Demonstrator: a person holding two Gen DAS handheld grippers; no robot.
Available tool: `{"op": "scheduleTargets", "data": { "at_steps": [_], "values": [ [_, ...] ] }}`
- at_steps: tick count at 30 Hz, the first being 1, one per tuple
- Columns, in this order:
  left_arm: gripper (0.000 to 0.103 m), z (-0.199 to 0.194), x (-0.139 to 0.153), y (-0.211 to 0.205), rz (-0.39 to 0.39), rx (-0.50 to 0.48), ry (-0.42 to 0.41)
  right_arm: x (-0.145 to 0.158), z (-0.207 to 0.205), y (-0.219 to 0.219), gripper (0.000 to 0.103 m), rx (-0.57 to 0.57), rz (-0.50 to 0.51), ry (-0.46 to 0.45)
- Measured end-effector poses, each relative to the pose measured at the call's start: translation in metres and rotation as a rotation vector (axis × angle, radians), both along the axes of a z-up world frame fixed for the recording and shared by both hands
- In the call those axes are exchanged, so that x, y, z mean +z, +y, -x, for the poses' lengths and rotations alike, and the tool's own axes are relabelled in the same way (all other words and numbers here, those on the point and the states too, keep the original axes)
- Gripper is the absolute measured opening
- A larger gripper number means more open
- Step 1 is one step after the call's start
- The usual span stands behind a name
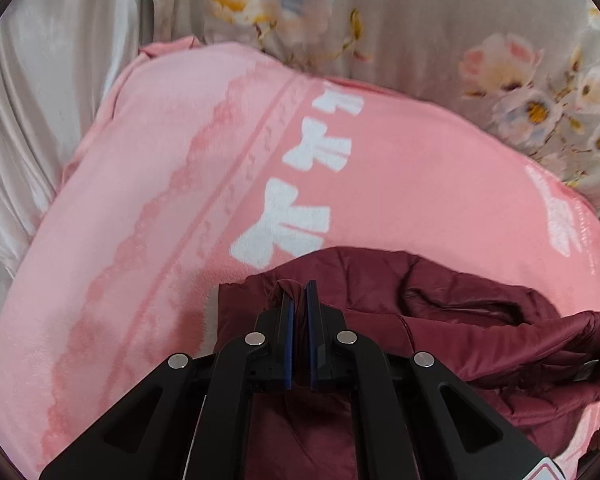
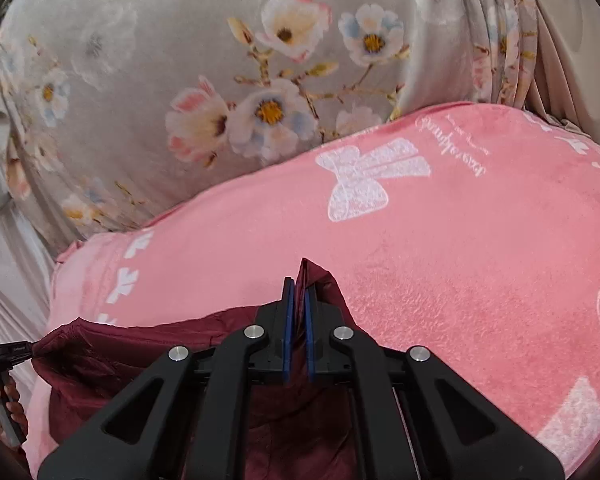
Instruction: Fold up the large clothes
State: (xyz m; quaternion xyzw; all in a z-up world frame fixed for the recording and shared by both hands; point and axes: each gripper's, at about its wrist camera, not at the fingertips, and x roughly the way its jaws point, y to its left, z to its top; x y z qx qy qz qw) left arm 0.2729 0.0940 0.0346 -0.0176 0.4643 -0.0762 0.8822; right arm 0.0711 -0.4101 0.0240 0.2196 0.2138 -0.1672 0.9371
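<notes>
Pink blanket [image 1: 148, 216] bears one maroon garment [image 1: 460, 320]; two tools [image 1: 300, 286] [image 2: 299, 288] each pinch it.

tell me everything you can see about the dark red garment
The dark red garment looks like a padded jacket in smooth, slightly shiny maroon fabric with stitched seams. It lies crumpled, not yet folded flat, on the pink blanket with white bows. The left claw is shut on a bunched fold of it, and the right claw is shut on another edge that sticks up in a point. A small dark tab shows on its right side in the left wrist view.
</notes>
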Motion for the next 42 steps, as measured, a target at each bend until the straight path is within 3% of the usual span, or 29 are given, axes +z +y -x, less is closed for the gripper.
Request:
{"op": "scheduleTargets", "data": {
  "at_steps": [8, 14, 17, 19, 21, 22, 24, 29, 33, 36, 38, 39, 40, 42],
  "values": [
    [0.006, -0.023, -0.05, -0.01, -0.054, 0.019, 0.058, -0.028, -0.039, -0.005, 0.004, -0.017, 0.004, 0.076],
    [0.011, -0.031, -0.062, -0.012, -0.032, 0.01, 0.042, -0.054, -0.057, -0.014, 0.007, -0.019, -0.021, 0.135],
    [0.016, -0.03, -0.05, -0.001, 0.032, 0.01, 0.015, -0.048, -0.043, -0.021, 0.018, -0.026, -0.06, 0.06],
    [0.017, -0.024, -0.032, 0.011, 0.085, 0.016, -0.04, -0.035, -0.027, -0.022, 0.036, -0.041, -0.062, -0.003],
    [0.041, -0.015, -0.008, 0.024, 0.06, 0.075, -0.147, -0.022, -0.016, -0.018, 0.037, -0.03, -0.047, -0.028],
    [0.06, -0.011, 0.003, 0.03, 0.045, 0.105, -0.198, -0.016, -0.014, -0.013, 0.037, -0.012, -0.033, -0.032],
    [0.061, -0.002, 0.027, 0.037, 0.036, 0.117, -0.281, -0.009, -0.017, 0.002, 0.037, 0.033, -0.003, -0.022],
    [0.061, 0.007, 0.045, -0.002, 0.057, -0.022, -0.227, -0.01, -0.051, 0.067, 0.045, 0.22, 0.057, 0.061],
    [0.061, 0.019, 0.023, -0.064, 0.03, -0.171, -0.157, -0.039, -0.091, 0.114, 0.046, 0.344, 0.087, 0.191],
    [0.061, 0.025, -0.005, -0.104, -0.039, -0.246, -0.123, -0.062, -0.112, 0.135, 0.046, 0.381, 0.098, 0.272],
    [0.061, 0.023, -0.026, -0.127, -0.082, -0.283, -0.083, -0.07, -0.12, 0.142, 0.032, 0.379, 0.132, 0.305],
    [0.061, 0.022, -0.034, -0.132, -0.087, -0.293, -0.067, -0.072, -0.123, 0.144, 0.014, 0.387, 0.137, 0.316],
    [0.061, 0.019, -0.04, -0.138, -0.095, -0.3, -0.05, -0.071, -0.127, 0.144, 0.003, 0.399, 0.123, 0.315],
    [0.06, 0.018, -0.045, -0.15, -0.112, -0.309, -0.049, -0.057, -0.125, 0.141, 0.001, 0.391, 0.106, 0.275]
  ]
}}
